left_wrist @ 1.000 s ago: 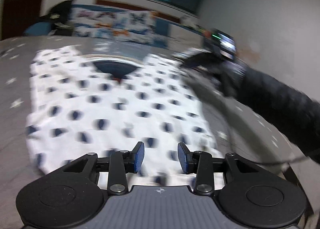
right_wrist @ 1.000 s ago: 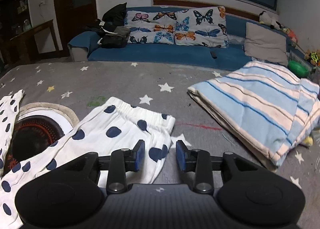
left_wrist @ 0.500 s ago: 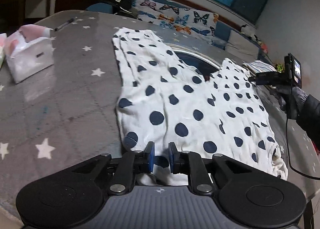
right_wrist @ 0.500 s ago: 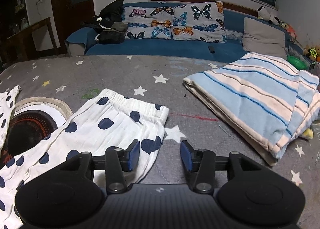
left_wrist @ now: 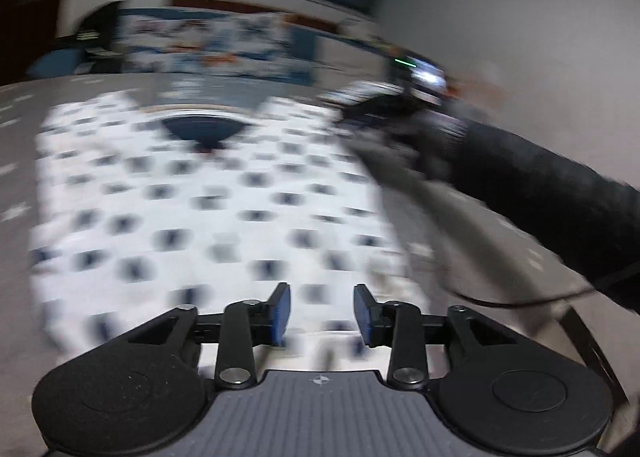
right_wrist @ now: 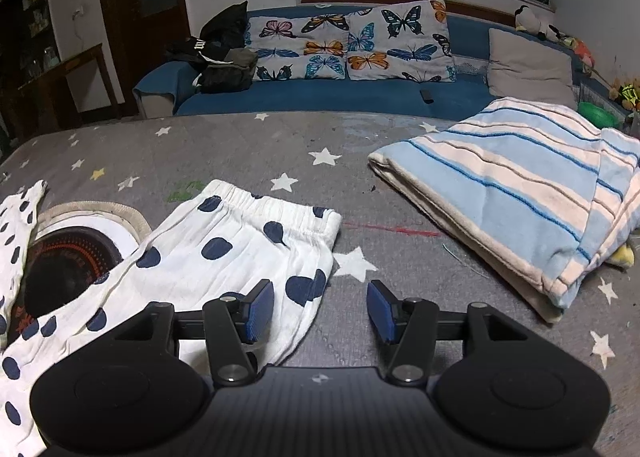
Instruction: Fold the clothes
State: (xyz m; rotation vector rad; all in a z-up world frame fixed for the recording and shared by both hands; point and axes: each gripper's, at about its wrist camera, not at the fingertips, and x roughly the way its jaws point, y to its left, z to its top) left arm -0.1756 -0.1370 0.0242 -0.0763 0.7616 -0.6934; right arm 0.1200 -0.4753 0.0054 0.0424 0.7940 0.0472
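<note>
White trousers with navy dots point(left_wrist: 200, 197) lie spread flat on the grey star-patterned table point(right_wrist: 240, 145); the left wrist view is blurred by motion. My left gripper point(left_wrist: 322, 315) is open and empty above the near edge of the cloth. In the right wrist view one trouser leg with its elastic waistband point(right_wrist: 224, 253) lies at left. My right gripper point(right_wrist: 320, 311) is open wide and empty, just above the leg's right edge. The right gripper and the dark-sleeved arm point(left_wrist: 540, 181) also show at right in the left wrist view.
A folded blue and cream striped blanket point(right_wrist: 520, 197) lies at right on the table. A round dark burner with a pale ring point(right_wrist: 68, 253) sits between the trouser legs. A blue sofa with butterfly cushions point(right_wrist: 344, 45) stands behind the table.
My left gripper has opened from nearly shut and swung round, now facing the trousers straight on. My right gripper has opened wider and stayed over the trouser leg's edge.
</note>
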